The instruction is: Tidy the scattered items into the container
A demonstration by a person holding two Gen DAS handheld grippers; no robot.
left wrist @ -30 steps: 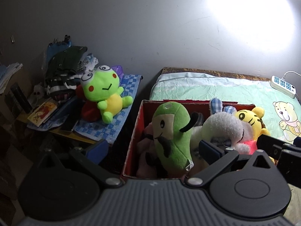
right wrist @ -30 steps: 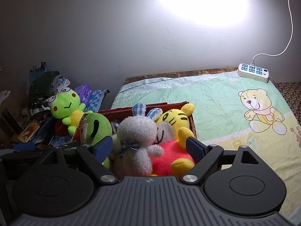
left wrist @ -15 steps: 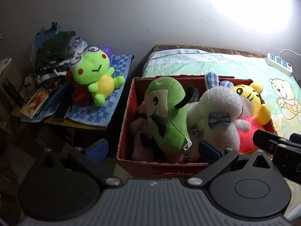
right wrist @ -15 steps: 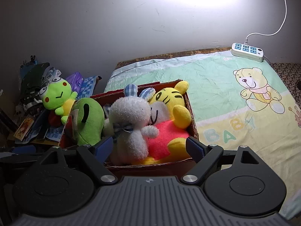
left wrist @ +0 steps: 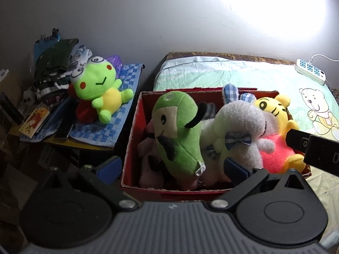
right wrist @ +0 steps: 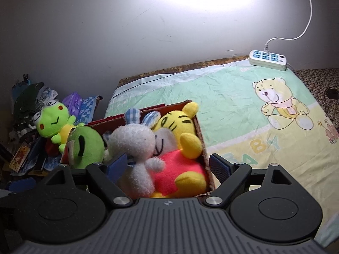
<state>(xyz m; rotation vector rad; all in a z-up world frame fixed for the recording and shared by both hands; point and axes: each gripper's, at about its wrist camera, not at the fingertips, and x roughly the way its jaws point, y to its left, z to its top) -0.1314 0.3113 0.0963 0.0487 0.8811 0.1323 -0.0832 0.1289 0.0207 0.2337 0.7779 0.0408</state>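
A red cardboard box [left wrist: 135,127] [right wrist: 202,135] stands on the bed's left end, packed with plush toys: a green one [left wrist: 178,131] [right wrist: 86,148], a white rabbit [left wrist: 239,127] [right wrist: 135,146], a yellow tiger in a pink shirt [left wrist: 275,127] [right wrist: 180,146] and a pink toy [left wrist: 148,163] low inside. A green frog plush [left wrist: 99,93] [right wrist: 55,124] lies outside on a blue checked cloth [left wrist: 125,97]. My left gripper [left wrist: 172,168] is open just before the box, empty. My right gripper [right wrist: 168,166] is open over the box's near edge, holding nothing; its body enters the left wrist view's right side.
The bed carries a green and yellow sheet [right wrist: 243,110] with a printed bear. A white power strip [right wrist: 268,60] [left wrist: 310,73] lies at its far edge by the wall. Left of the box, a low stand holds clothes [left wrist: 55,72], a booklet [left wrist: 35,119] and clutter.
Both grippers have drawn back and risen from the box, which now sits lower and fuller in both views. The toys in it have not moved.
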